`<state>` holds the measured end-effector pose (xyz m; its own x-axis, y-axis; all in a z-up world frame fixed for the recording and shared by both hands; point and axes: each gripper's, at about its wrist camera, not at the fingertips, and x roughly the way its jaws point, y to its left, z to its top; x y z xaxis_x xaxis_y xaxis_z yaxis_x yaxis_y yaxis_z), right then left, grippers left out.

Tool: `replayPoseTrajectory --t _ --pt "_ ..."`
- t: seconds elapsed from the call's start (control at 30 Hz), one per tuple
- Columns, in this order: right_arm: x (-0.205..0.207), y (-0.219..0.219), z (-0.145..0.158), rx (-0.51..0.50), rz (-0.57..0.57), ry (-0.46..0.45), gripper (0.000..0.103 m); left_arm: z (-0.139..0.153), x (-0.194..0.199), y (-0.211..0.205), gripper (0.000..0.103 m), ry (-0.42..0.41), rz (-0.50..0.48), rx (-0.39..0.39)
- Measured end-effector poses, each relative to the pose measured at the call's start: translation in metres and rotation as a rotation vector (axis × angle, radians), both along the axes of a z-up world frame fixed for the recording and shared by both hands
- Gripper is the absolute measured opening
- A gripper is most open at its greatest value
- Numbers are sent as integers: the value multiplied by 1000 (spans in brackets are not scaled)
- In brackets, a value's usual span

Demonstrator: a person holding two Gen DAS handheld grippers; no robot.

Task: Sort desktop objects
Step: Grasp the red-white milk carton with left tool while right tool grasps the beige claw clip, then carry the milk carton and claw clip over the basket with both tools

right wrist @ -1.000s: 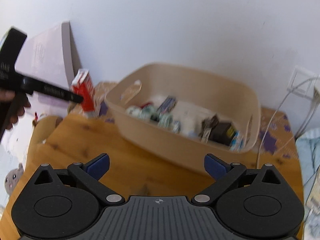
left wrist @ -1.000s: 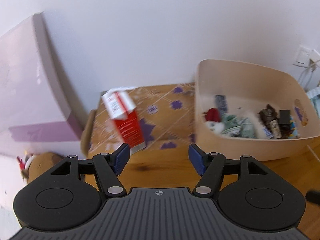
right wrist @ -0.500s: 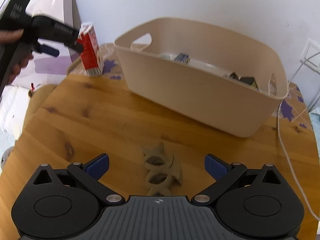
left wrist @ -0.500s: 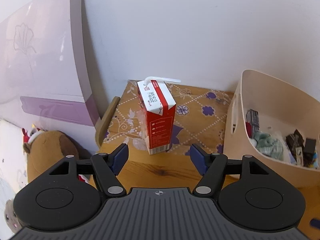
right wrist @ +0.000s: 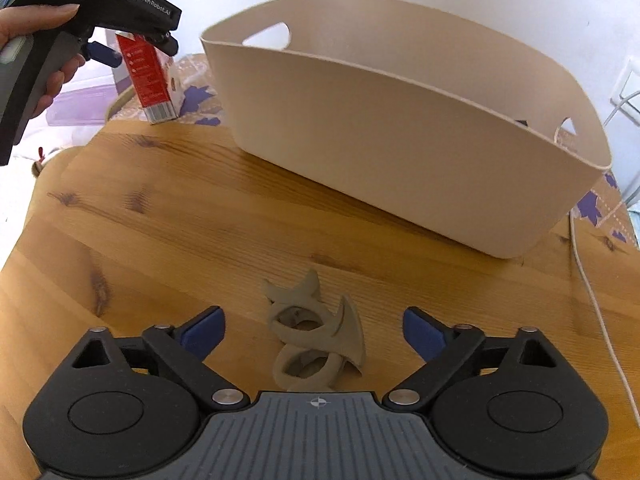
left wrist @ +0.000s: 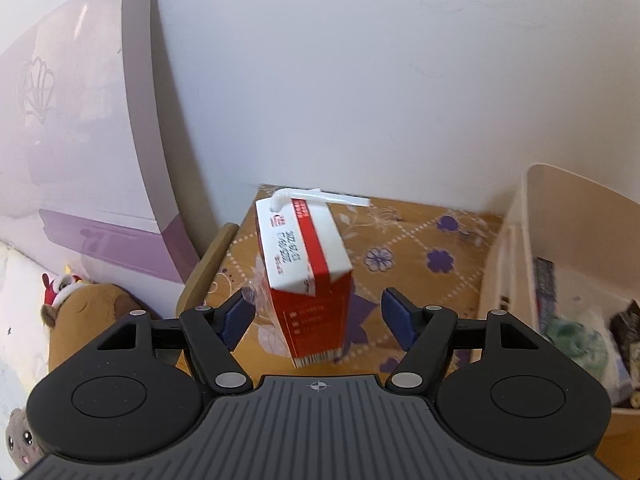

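Note:
A red and white drink carton (left wrist: 308,264) with a bent white straw stands upright on a flowered cloth (left wrist: 404,248). My left gripper (left wrist: 316,312) is open around it, and the right pad stands clear of the carton. The right wrist view shows the same carton (right wrist: 146,76) with the left gripper (right wrist: 138,49) astride its top, held by a hand. A grey-beige ringed piece with spikes (right wrist: 308,332) lies on the wooden table (right wrist: 160,208). My right gripper (right wrist: 314,332) straddles it, jaws closing, pads not touching it.
A beige bin (right wrist: 400,120) with handle holes stands behind the grey piece and holds several small items (left wrist: 576,332). A white cable (right wrist: 592,288) runs along the table's right side. A purple and white panel (left wrist: 80,140) and a brown plush toy (left wrist: 80,312) lie left of the table.
The left gripper has swung left and closed in until the carton stands between its fingers. The right gripper has sunk toward the table, bringing the grey piece between its fingers, which have narrowed a little.

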<state>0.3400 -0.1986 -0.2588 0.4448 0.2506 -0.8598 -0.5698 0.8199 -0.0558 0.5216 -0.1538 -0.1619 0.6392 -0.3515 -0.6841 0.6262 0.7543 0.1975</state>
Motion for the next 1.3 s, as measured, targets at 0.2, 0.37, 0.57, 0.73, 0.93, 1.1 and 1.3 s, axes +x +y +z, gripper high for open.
replayPoseTrajectory --t 0.2,0.37,0.57,0.73,0.93,1.1,1.3 --pt "7 -1 -4 -16 0 8 87 -9 18 -3 64 16 13 6" --pt "11 -1 -8 -22 5 27 69 -13 29 -2 45 72 -2 15" --pt "12 2 -9 -14 33 20 46 -15 30 0 42 61 -31 21" --pt "9 0 -5 3 28 6 45 -14 30 0 40 70 -36 31" --pt "9 -5 6 31 25 -9 45 -12 28 6 40 85 -35 26" --pt "8 -14 19 59 16 -27 45 -8 21 14 39 67 -29 21" --pt "8 -23 34 82 -5 -57 45 3 9 17 39 27 -50 4"
